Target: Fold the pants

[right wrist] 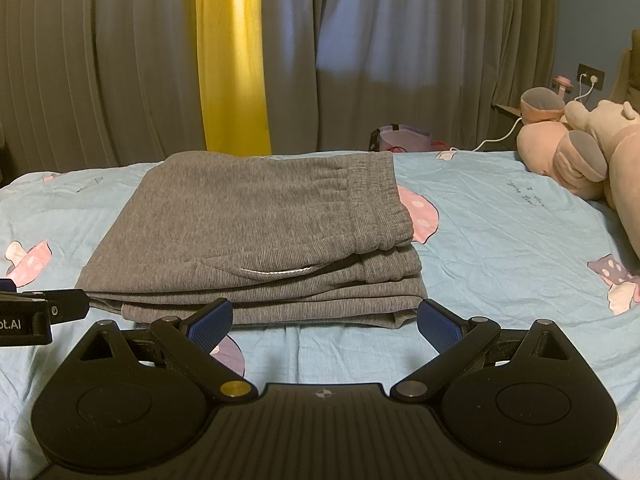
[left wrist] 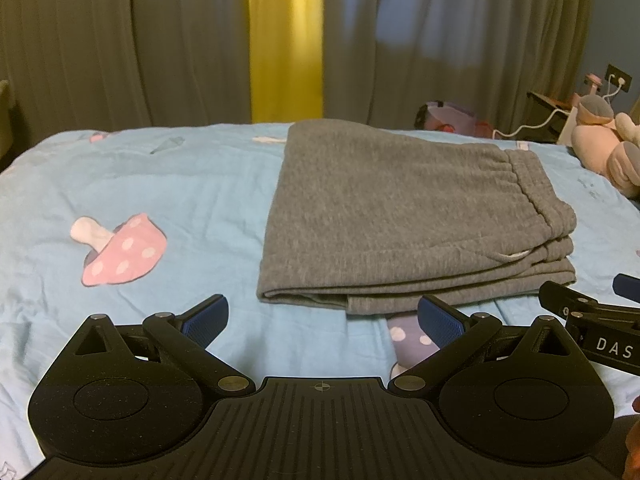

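grey pants [right wrist: 256, 232] lay folded in a stack on the bed [right wrist: 500, 240]; left tongs [left wrist: 322, 320] and right tongs [right wrist: 325, 322] gaped wide, empty, best withdrawn without nudging the stack.

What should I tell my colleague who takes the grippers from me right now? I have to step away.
Left gripper: open, empty, just short of the pants' near edge.
Right gripper: open, empty, also at the near edge.
Grey pants: folded into a layered stack on the blue bedsheet, waistband on top at the right.
Done: the folds appear complete.
Left: perhaps square the slightly uneven near layers; otherwise nothing obvious.
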The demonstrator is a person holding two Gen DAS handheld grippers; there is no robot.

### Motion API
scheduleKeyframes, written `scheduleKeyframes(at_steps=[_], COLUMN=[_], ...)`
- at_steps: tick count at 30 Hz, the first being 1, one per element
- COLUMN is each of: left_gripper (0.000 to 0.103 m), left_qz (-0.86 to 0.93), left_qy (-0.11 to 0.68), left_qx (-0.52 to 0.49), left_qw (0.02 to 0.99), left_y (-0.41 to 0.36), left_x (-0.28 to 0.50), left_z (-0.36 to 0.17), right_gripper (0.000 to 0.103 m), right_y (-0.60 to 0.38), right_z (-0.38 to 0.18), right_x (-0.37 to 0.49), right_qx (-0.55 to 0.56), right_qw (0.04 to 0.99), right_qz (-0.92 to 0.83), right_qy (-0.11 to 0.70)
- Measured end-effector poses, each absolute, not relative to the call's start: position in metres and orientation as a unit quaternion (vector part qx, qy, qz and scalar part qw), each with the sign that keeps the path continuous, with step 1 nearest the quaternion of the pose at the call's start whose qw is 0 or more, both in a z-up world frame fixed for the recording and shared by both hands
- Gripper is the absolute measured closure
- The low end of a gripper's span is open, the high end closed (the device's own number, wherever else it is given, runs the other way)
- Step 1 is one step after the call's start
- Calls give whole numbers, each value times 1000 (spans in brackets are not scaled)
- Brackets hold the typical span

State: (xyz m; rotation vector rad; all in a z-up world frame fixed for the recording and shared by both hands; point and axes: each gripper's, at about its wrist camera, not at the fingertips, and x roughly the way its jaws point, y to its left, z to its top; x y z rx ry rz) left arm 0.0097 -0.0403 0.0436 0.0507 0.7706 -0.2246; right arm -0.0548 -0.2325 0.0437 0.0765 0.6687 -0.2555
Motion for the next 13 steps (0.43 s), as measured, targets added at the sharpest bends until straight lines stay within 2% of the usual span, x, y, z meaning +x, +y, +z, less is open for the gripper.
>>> scheduleKeyframes(at_steps=[13], left_gripper=[0], left_qz=[-115], left_qy=[374], left_qx=[18], left_qw=[920], left_y=[-40], left_x=[10], left_z=[44], right_gripper=[4], right_y=[-233], right_z=[44], right_x=[-55], right_qx=[37], right_qw=[936], right_qz=[-125], right_qy=[328])
